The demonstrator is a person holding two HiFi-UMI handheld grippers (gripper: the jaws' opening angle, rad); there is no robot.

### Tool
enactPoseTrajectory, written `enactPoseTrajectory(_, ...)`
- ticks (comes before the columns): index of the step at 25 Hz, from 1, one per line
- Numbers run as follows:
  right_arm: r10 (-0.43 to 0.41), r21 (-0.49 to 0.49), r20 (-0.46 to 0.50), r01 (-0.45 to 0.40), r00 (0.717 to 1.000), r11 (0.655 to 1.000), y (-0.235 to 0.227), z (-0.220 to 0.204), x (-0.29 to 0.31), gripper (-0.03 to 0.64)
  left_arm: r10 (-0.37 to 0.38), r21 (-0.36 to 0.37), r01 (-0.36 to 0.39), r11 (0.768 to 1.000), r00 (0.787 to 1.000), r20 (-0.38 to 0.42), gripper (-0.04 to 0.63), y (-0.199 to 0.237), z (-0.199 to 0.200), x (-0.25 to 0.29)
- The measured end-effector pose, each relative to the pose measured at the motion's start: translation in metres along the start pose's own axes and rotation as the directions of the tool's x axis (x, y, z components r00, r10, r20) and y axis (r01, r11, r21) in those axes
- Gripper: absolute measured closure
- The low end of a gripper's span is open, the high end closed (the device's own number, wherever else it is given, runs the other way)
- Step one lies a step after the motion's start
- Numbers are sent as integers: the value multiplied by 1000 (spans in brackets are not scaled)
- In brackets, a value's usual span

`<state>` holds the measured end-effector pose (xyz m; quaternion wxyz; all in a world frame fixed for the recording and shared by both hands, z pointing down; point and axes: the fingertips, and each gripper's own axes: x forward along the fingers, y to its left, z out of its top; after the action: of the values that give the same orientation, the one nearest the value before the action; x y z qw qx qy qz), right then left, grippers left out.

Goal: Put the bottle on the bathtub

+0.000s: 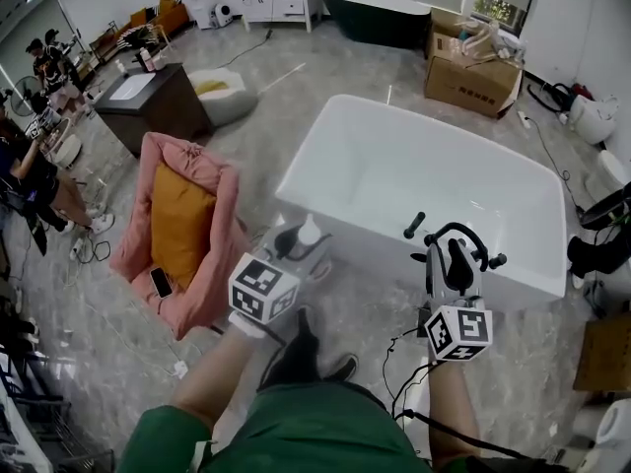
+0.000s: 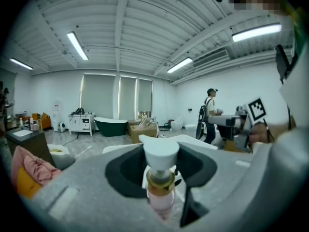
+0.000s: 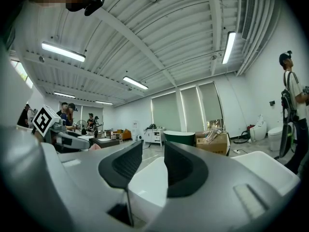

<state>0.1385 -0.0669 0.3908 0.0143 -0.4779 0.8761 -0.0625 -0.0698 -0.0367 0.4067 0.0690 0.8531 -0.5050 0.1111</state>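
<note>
The left claw [image 1: 296,247] is clamped on the bottle [image 1: 309,231], just short of the bathtub [image 1: 414,166] near rim; it isn't set down yet. The right claw [image 1: 450,256], narrowly parted, grips nothing.

Left gripper [image 1: 304,236] jaws clamped; right gripper [image 1: 450,242] jaws parted.

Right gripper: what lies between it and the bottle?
In the head view, only the bathtub's near rim, carrying a small black fitting.
</note>
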Motion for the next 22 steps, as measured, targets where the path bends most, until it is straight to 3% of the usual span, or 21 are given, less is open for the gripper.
enactPoseTrajectory(11,-97,-36,-16,96,995,995,-26,-1,76,485,-111,26,112,993,994,-19,431,61,-6,95)
enactPoseTrajectory(15,-144,-42,-32,143,989,989,-28,-1,122,485,-169,83,172,981,985,-42,431,92,-14,131)
enactPoseTrajectory(22,-233,-47,-63,230,971,972,-38,0,183,485,-257,81,264,961,963,-85,431,136,-28,191)
